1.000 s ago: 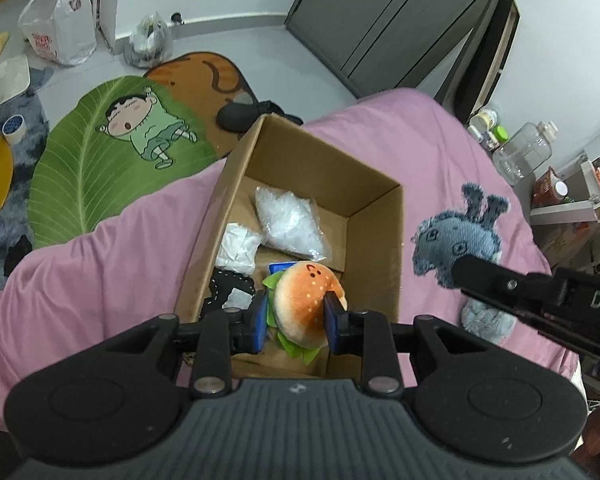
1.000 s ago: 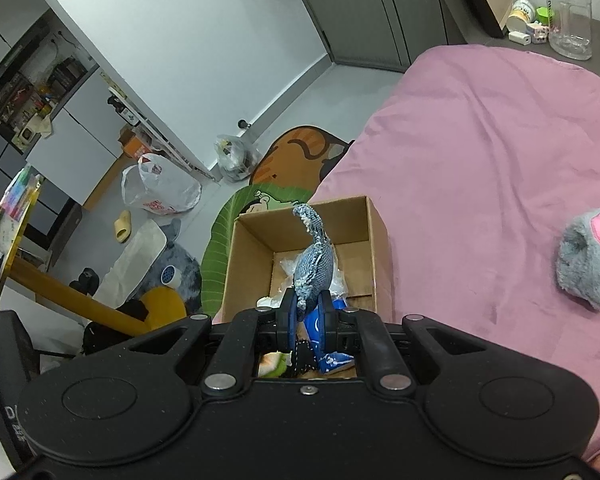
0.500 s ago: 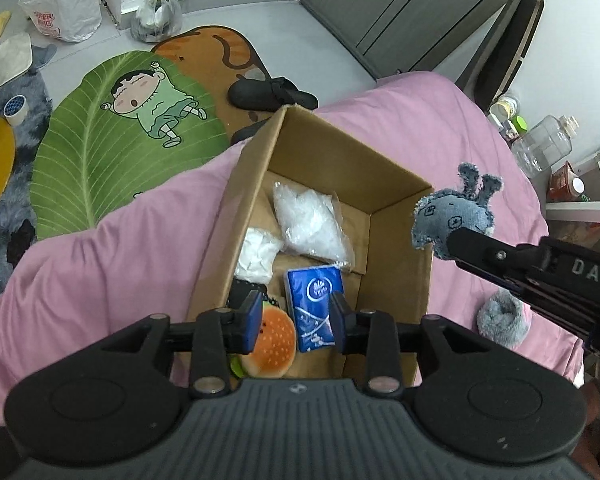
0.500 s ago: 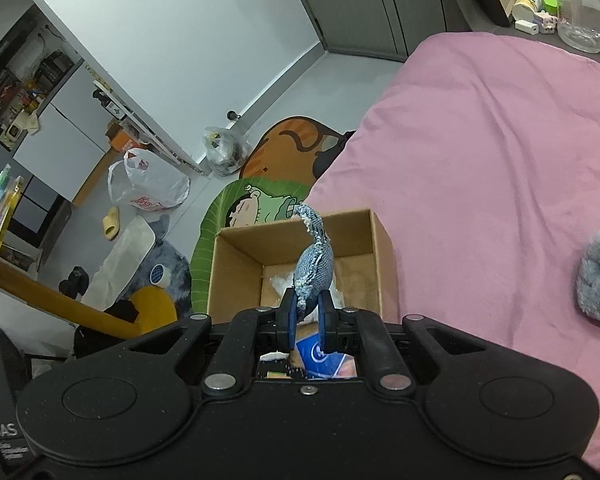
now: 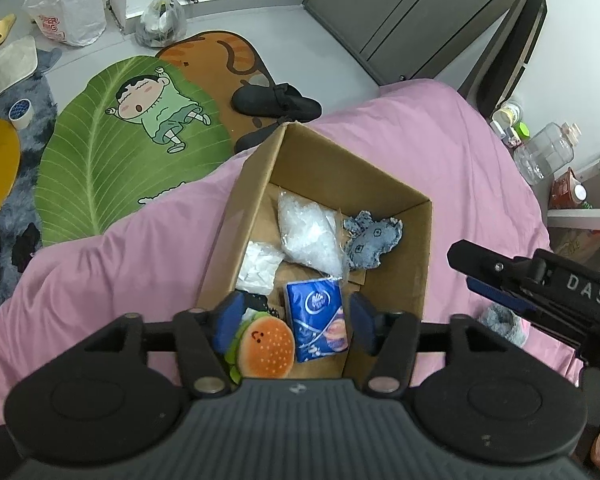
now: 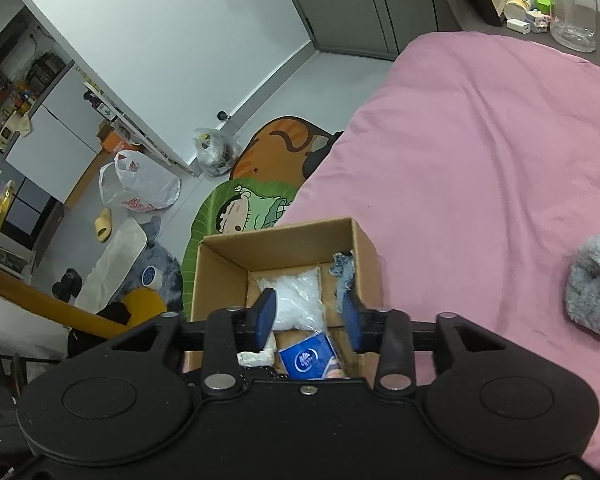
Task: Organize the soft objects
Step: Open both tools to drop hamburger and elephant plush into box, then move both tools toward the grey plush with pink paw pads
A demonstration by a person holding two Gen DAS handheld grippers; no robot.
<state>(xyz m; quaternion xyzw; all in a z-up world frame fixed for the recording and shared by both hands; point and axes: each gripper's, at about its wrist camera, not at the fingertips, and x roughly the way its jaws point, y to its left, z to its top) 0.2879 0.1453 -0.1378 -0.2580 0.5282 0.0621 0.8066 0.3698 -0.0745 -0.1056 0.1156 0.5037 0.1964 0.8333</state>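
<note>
Now both your left gripper (image 5: 292, 322) and right gripper (image 6: 310, 322) are opening empty above the box (image 5: 416, 248), leaving the burger toy (image 5: 266, 346) at 6 o'clock and the blue plush (image 5: 370, 240) at 2 o'clock inside it.

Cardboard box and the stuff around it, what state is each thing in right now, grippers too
Cardboard box: open-topped, on the pink bed.
Burger plush: released, lying inside.
Denim plush: dropped in, against the far wall.
Tissue pack: flat inside.
Left gripper: opening, empty.
Right gripper: opening, empty.
</note>
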